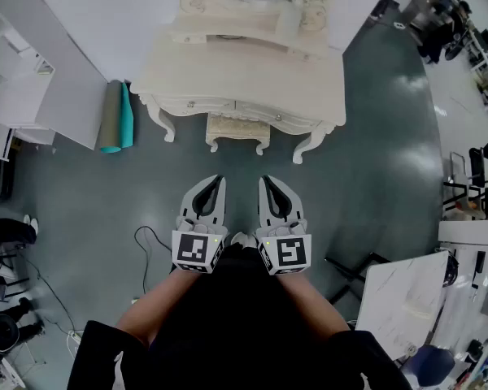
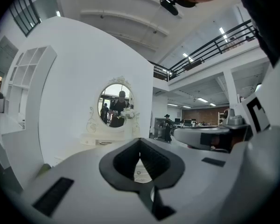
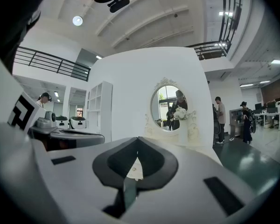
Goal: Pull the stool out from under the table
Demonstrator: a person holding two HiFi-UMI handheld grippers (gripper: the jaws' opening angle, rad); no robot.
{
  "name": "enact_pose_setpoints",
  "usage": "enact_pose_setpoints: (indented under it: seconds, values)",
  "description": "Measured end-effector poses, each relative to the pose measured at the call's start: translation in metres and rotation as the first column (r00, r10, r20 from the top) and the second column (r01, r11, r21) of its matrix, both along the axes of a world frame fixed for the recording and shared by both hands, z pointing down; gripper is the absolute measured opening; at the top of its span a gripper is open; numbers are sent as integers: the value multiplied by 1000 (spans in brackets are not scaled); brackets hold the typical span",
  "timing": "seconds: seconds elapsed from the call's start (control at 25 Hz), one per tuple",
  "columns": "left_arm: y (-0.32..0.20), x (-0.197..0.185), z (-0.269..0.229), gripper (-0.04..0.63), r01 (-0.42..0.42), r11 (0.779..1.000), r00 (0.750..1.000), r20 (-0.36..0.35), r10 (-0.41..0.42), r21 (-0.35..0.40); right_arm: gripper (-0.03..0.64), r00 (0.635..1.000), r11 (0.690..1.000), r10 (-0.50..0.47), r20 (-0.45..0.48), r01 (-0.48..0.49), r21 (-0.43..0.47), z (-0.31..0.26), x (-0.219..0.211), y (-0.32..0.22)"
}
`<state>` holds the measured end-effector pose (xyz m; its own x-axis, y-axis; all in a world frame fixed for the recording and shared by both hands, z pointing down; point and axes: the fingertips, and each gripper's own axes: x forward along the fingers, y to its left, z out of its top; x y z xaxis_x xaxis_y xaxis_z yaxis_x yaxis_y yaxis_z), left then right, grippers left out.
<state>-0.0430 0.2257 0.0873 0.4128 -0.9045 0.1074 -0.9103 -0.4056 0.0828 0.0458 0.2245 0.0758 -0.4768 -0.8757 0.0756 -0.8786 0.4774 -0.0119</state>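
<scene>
Closest in, the person's left forearm and right forearm reach forward from a dark garment, each carrying a tool held low before the body. The left tool and right tool sit side by side, near each other but apart, tips pointing ahead. Each tool's own view shows its jaws closed tip to tip with nothing between them. Beyond them lies a stretch of dark floor, so both tools are well apart from the stool. It stands tucked between the front legs of the cream counter, with only its front part showing. Two rolled mats sit just beside the counter's end at the head view's left. The task looks to be at its very start, the approach not yet made. The next move calls for stepping up, lowering the tools, spreading the jaws onto the stool's seat edge or a leg, then drawing it straight back.
</scene>
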Motion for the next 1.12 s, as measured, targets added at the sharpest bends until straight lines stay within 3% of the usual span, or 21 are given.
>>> enact_pose_setpoints:
  seconds: [0.28,0.76,0.92,1.12]
  values:
    - [1,-5,0,14,2,1000,1000,4,-2,4,17,1000,1000,-4,-5,4,24,-3,-2,2]
    - [13,-17,20,14,25,998,999,27,-24,-53,20,999,1000,19,36,-20,15,10,10,15]
    - [0,-20,32,14,4,997,999,33,-2,-74,20,999,999,8,37,-9,33,12,3,8]
    - [-31,-20,48,14,-25,995,999,37,28,-97,20,999,999,39,31,-39,-26,33,6,-18]
